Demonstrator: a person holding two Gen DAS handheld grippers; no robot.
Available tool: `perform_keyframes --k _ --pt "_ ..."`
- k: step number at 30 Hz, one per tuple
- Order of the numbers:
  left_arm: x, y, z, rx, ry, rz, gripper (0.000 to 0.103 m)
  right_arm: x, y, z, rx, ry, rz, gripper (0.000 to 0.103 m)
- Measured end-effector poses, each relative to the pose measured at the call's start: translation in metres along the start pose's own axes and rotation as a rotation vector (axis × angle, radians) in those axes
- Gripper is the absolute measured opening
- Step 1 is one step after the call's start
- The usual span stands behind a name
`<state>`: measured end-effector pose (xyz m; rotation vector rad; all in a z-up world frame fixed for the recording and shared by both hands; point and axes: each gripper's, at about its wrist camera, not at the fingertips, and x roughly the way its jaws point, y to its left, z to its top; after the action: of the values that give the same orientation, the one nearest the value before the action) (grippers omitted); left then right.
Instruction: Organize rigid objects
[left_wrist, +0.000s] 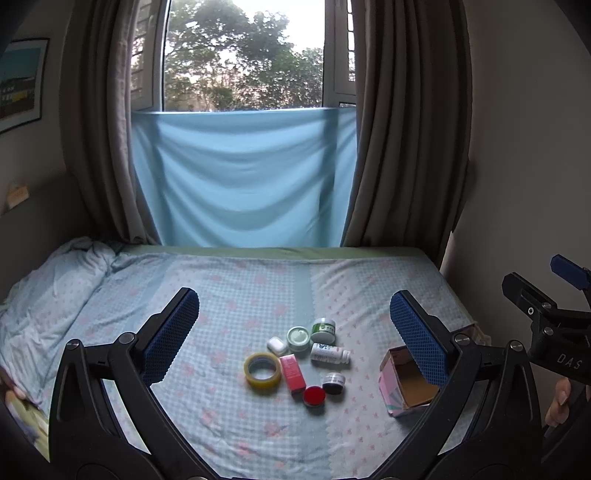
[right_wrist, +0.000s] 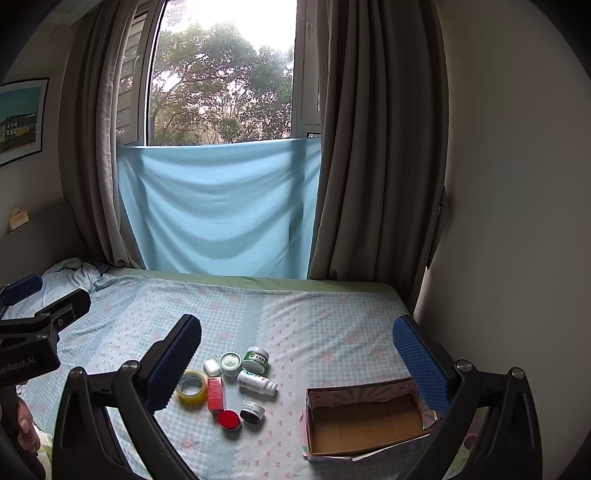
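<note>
Both your left tongs (left_wrist: 291, 321) and right tongs (right_wrist: 297, 341) hang open, holding nothing. The jars (right_wrist: 255, 360) lie ahead, left of the box (right_wrist: 364, 421); your right tongs are nearer the box.

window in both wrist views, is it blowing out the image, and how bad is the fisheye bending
Left wrist view: the window sky is blown out white, yet the tape roll on the bed stays evenly lit and legible. Right wrist view: stronger glare at the top of the window; the curtains bow outward and the corners vignette black.
</note>
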<state>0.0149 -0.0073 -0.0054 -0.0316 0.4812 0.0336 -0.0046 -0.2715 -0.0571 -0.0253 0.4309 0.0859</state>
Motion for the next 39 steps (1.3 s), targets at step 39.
perform_keyframes --k 39 --pt "0.031 0.003 0.0 -0.005 0.085 -0.015 0.103 0.026 0.0 0.0 0.02 0.076 0.002 0.103"
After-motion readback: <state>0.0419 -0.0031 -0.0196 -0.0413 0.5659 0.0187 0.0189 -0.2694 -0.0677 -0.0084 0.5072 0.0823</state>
